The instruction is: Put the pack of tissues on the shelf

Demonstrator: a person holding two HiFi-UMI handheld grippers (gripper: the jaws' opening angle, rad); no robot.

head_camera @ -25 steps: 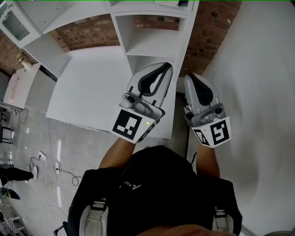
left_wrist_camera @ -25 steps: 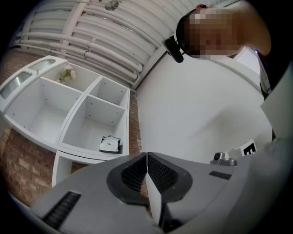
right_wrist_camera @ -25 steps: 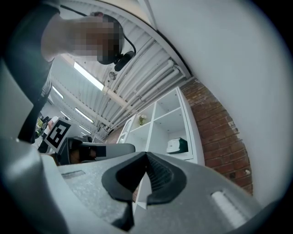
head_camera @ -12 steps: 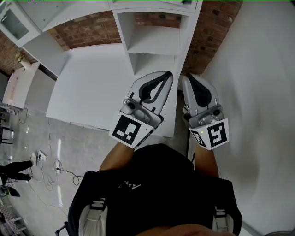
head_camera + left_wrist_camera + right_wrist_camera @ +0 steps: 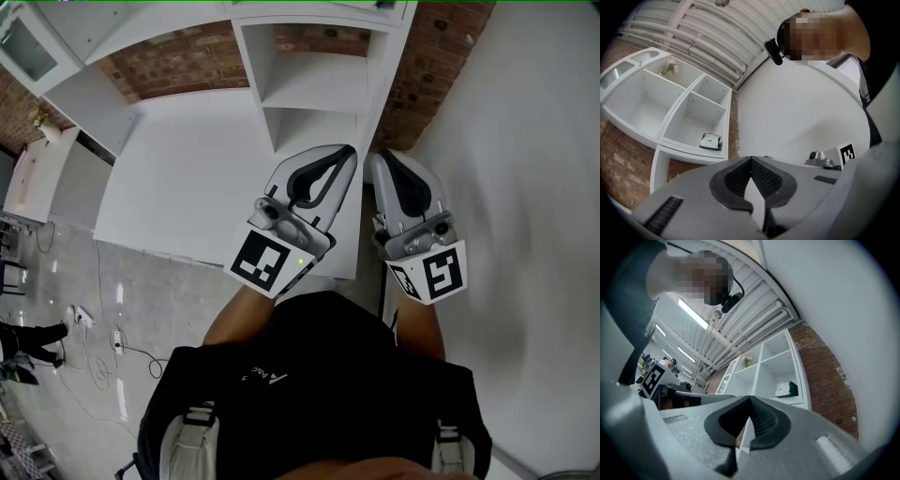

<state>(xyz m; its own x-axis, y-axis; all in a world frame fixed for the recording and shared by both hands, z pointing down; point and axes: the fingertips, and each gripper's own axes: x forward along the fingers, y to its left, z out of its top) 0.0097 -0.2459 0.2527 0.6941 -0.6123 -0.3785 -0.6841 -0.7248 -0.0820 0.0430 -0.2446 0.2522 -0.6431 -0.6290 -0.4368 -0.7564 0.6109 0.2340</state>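
Note:
The pack of tissues, white with a dark green side, lies in a compartment of the white shelf unit. It shows in the right gripper view too, as the pack in the shelf. In the head view the shelf stands just ahead of both grippers and the pack is not visible. My left gripper is shut with nothing in it, its tips meeting. My right gripper is beside it, also shut and empty. Both are well short of the pack.
A white tabletop lies left of the shelf, with a brick wall behind. A plain white wall runs along the right. A small vase of flowers stands in an upper compartment. Cables lie on the floor.
The head view has tipped a little, so the shelf sits lower in the picture. My left gripper has drifted slightly toward the right one. Both stay shut and empty.

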